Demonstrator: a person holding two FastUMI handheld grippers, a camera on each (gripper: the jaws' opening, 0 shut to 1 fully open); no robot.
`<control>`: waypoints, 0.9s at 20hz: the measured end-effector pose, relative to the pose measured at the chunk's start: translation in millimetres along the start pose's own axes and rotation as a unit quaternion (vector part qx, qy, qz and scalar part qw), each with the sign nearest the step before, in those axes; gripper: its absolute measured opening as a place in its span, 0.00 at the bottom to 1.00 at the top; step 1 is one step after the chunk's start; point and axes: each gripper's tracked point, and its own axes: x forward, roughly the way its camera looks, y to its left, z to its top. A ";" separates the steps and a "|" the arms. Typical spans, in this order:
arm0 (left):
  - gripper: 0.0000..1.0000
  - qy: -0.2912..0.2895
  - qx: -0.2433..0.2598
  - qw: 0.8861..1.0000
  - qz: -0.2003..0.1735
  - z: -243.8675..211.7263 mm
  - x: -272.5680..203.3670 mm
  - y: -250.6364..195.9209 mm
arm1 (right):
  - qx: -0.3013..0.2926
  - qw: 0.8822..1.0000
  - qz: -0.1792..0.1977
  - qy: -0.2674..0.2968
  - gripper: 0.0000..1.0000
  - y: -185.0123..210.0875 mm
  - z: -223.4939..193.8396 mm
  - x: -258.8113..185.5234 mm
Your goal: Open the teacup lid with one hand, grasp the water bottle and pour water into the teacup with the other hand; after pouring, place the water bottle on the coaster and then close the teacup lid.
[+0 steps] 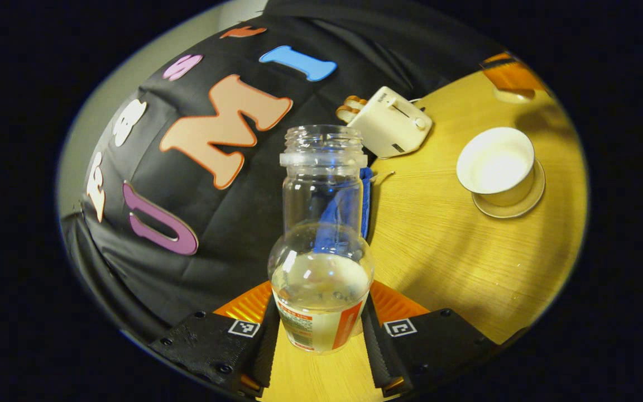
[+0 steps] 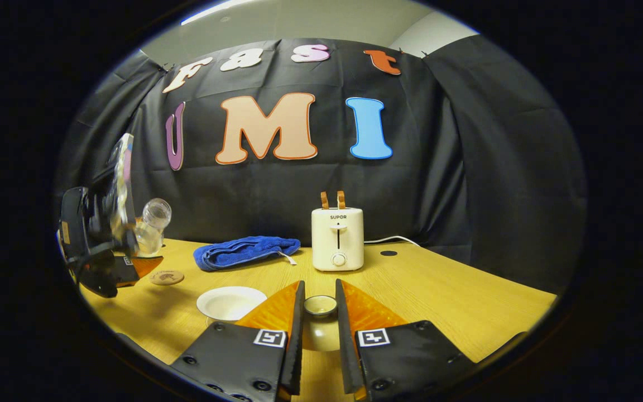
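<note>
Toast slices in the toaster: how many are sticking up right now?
2. Both stand side by side in the slots on top of the white toaster by the back wall: left slice, right slice. The left gripper view shows the same pair.

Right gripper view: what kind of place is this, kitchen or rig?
Likely a staged demo booth, not a real kitchen: black cloth wall behind a wooden table, with props laid out, namely a toaster, a blue towel and a teacup.
</note>
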 end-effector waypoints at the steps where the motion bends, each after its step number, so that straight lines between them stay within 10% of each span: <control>1: 0.64 -0.004 0.022 1.000 0.002 2.4 0.1 -4.6 | 0.000 1.000 0.003 -0.001 0.31 -1.5 -0.1 -1.5; 18: 0.65 0.012 0.271 0.963 -0.013 7.3 25.8 -8.4 | -0.002 1.000 -0.022 -0.004 0.32 -30.4 2.5 0.1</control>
